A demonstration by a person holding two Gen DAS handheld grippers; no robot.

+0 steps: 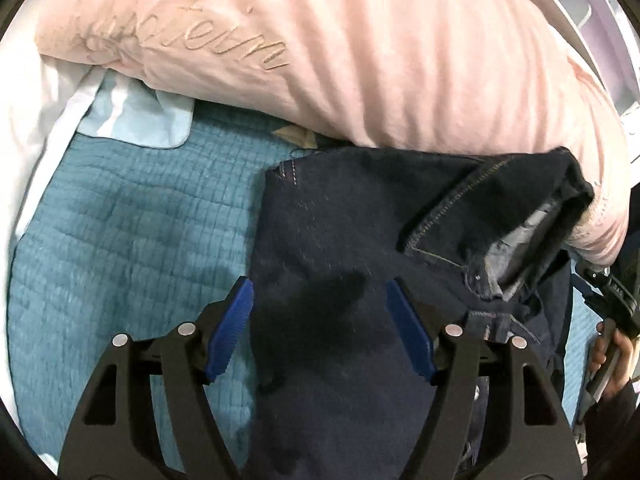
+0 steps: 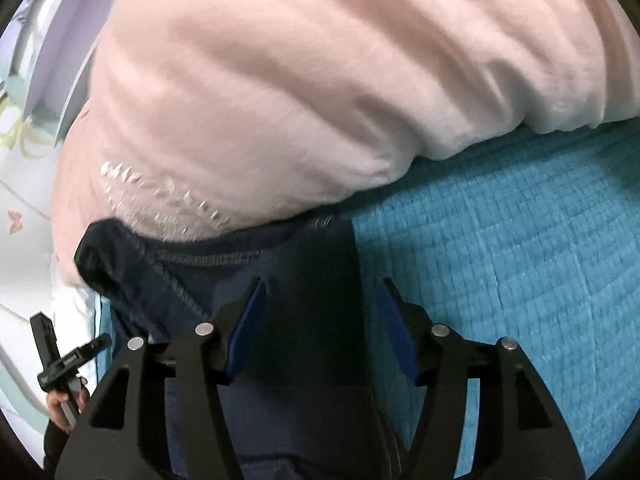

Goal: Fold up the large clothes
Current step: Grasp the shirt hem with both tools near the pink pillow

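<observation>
Dark navy jeans [image 1: 340, 208] lie folded on a teal quilted bedspread [image 1: 132, 220], their waistband and fly turned up at the right. My left gripper [image 1: 320, 284] hovers over the denim with its blue pads [image 1: 232, 332] wide apart and nothing pinched between them. In the right wrist view the same jeans [image 2: 280, 248] run from a stitched hem at the left down under my right gripper [image 2: 322, 284], which is open too, pads [image 2: 400, 336] apart above the dark cloth. The far edge of the jeans tucks under a pink duvet.
A bulky pink duvet [image 1: 360, 60] [image 2: 300, 100] fills the back and rests against the jeans. A pale blue cloth [image 1: 136, 120] and white sheet [image 1: 36, 120] lie at the left. Bare teal bedspread [image 2: 500, 240] spreads right. A hand holding the other gripper shows at each view's edge [image 1: 612, 344] [image 2: 66, 364].
</observation>
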